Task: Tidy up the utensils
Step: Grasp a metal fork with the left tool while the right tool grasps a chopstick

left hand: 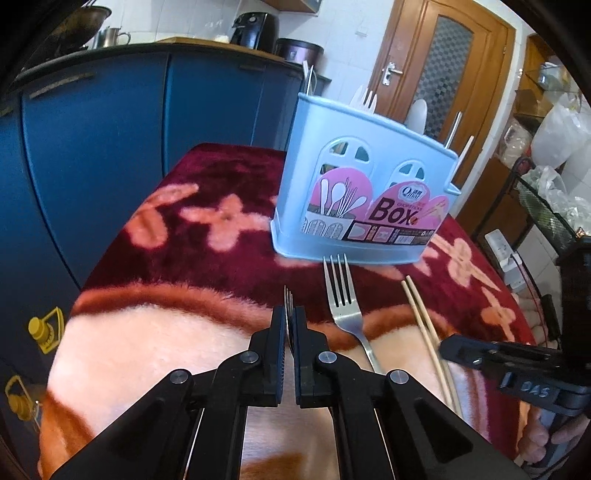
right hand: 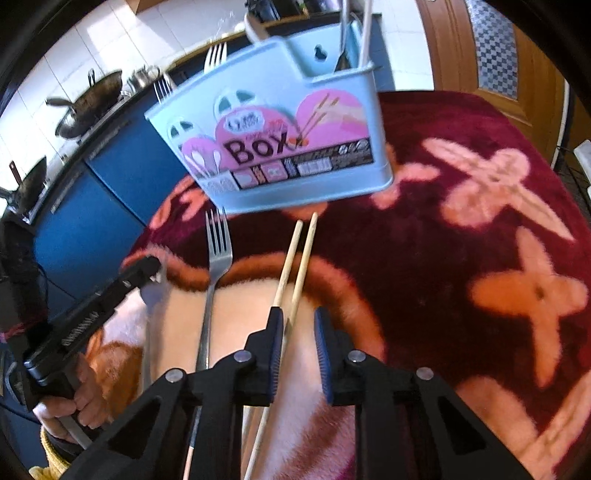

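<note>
Two wrist views angled down, close, sharing utensil box (left hand: 364, 192), blanket (left hand: 207, 229)

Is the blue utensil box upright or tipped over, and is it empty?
Upright and not empty. The blue utensil box stands on its base on the blanket, and fork tines and stick handles rise above its rim.

The held fork (left hand: 288, 314) shows only its tines and neck above the left gripper (left hand: 290, 325); its handle is hidden between the pads. The second fork's (left hand: 345, 306) handle end runs behind a black finger at lower centre. In the right wrist view the chopsticks (right hand: 291, 269) run off the bottom edge, the blue utensil box (right hand: 273, 136) is motion-blurred, and its label's small print is unreadable.
</note>
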`<state>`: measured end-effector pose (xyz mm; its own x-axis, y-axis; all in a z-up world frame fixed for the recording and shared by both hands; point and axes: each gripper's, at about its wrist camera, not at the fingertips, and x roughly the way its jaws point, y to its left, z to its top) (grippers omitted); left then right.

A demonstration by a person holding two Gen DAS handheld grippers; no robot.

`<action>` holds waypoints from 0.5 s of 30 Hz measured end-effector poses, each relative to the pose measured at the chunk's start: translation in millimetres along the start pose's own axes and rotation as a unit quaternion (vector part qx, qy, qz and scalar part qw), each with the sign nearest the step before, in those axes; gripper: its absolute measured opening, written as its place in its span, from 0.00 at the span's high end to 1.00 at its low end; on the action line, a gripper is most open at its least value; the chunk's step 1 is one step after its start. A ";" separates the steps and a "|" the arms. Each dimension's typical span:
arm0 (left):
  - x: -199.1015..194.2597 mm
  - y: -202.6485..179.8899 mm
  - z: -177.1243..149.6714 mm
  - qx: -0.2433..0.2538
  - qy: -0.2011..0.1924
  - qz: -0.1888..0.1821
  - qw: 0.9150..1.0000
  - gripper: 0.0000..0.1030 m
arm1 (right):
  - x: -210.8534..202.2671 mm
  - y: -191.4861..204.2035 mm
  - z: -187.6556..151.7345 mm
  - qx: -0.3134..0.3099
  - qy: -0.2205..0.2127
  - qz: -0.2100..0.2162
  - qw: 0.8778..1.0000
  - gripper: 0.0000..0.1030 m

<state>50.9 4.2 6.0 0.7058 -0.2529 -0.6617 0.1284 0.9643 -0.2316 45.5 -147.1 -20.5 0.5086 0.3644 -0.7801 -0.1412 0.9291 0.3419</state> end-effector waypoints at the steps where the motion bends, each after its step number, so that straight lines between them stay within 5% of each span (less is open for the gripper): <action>1: -1.5 -0.6 0.2 0.001 -0.003 0.000 1.000 0.97 | 3.5 1.0 1.3 -0.002 0.007 -0.003 1.000 0.82; 15: -31.6 -7.4 10.6 0.009 -0.059 -0.008 0.998 0.99 | 21.4 -14.5 31.6 0.029 0.049 0.026 0.998 0.93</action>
<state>35.0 5.8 36.2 0.7806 -0.2591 -0.5689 0.1531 0.9616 -0.2279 85.2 -154.9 -25.6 0.4153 0.4196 -0.8071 -0.1143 0.9043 0.4113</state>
